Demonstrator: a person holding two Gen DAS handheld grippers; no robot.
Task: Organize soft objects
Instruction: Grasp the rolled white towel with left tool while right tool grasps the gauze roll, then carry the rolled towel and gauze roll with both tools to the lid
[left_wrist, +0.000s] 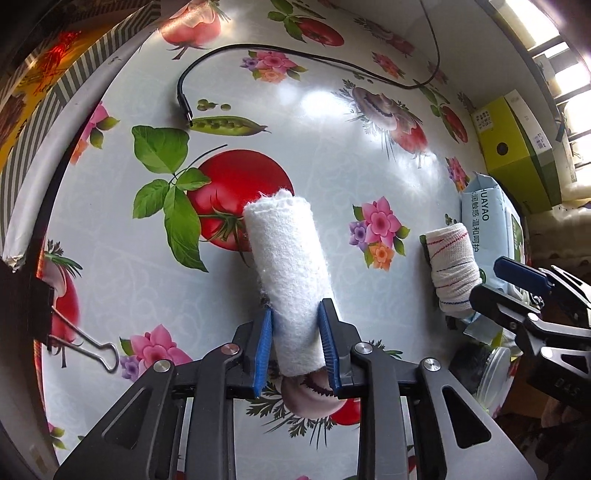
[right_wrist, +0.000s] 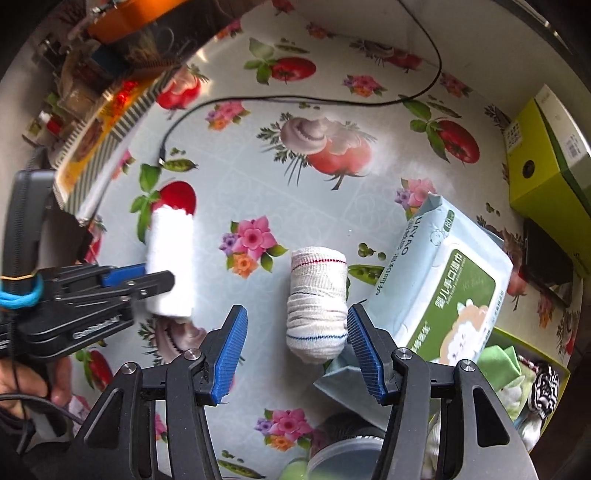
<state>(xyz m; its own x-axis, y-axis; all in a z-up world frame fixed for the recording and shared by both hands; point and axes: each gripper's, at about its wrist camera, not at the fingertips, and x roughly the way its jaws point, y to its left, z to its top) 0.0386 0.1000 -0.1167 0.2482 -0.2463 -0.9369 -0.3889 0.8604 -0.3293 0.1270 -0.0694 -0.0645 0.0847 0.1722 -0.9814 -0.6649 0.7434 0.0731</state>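
A: What do the left black metal tongs (left_wrist: 295, 341) look like?
B: Angular black linkage arms with round silver screws, tipped with ribbed blue rubber pads (left_wrist: 263, 350).
A: And the right black metal tongs (right_wrist: 293, 349)?
B: Same build: blue ribbed pads (right_wrist: 229, 354), silver screw heads, triangular cut-outs in the arms.
A: Anything else?
B: From the right wrist view, the left unit carries a light blue band (right_wrist: 20, 297), a yellow elastic and a black cable; bare fingers (right_wrist: 61, 384) show beneath.

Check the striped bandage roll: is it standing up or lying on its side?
Lying on its side. The striped bandage roll rests lengthwise on the tablecloth, its thread stripes wrapping across it, between the right gripper's open fingers.
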